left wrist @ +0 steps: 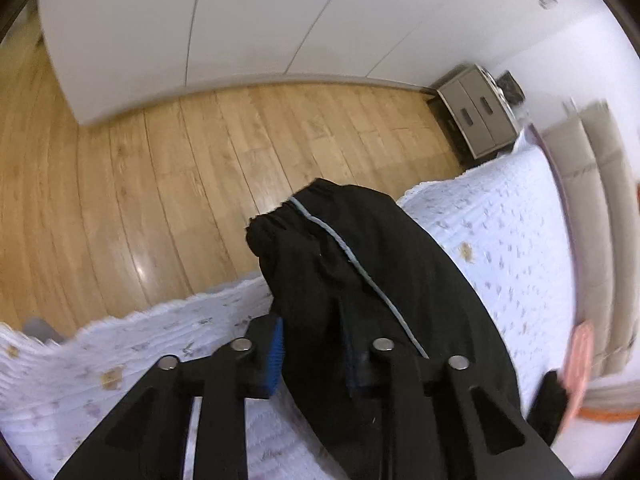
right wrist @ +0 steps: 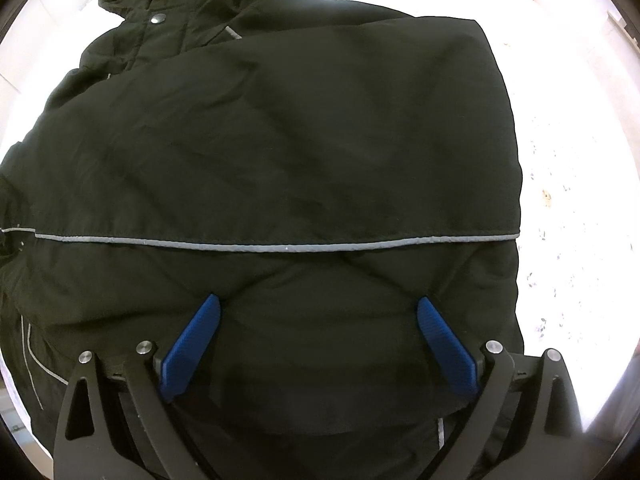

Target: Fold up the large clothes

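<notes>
Your left gripper (left wrist: 316, 354) is clamped on a black sleeve (left wrist: 360, 264) of the jacket, the cuff reaching toward the frame's centre, over the bed's white floral quilt (left wrist: 516, 240). A grey piping line (left wrist: 352, 258) runs along the sleeve. Your right gripper (right wrist: 320, 312) stands wide open, its blue pads (right wrist: 192, 344) resting on the jacket (right wrist: 280, 140), which fills the frame, hood at upper left. You can read no label or writing anywhere.

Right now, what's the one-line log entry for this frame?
left claw: shut on sleeve | right claw: open, pressing on jacket | surface: bedspread
</notes>
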The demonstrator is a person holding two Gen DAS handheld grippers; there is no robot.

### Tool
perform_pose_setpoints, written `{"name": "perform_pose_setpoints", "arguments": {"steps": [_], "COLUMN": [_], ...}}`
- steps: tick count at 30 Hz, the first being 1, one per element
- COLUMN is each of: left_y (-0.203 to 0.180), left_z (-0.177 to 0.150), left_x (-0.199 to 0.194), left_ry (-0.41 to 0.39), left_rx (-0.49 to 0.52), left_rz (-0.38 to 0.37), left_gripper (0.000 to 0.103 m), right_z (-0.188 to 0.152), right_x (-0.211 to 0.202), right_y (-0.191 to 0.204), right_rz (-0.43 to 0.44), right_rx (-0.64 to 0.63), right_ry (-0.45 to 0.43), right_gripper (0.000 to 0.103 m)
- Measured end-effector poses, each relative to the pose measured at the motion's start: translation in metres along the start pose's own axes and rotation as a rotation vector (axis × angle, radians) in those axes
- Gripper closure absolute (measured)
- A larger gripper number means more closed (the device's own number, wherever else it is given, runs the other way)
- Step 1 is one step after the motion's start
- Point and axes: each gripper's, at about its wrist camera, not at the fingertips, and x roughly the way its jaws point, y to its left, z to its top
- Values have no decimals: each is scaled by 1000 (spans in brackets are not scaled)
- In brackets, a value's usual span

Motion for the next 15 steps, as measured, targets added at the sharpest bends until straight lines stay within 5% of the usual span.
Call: {"name": "perform_pose_setpoints", "arguments": {"steps": [8,15], "left_y": [-86,-182], "left_z": [-46,-150], "left_x": [-99,-165], "left_ry": [-225,-322], "left_rx": [343,707], "left_rz": [77,19], "left_gripper": [89,89], "right_z": [-2,-4], "right_x": [0,-11], "right_y": [-5,-8], "right_rz": [15,38], "right_rx": [-14,-47], "right_ry": [-3,-36], "right_gripper": [1,9]}}
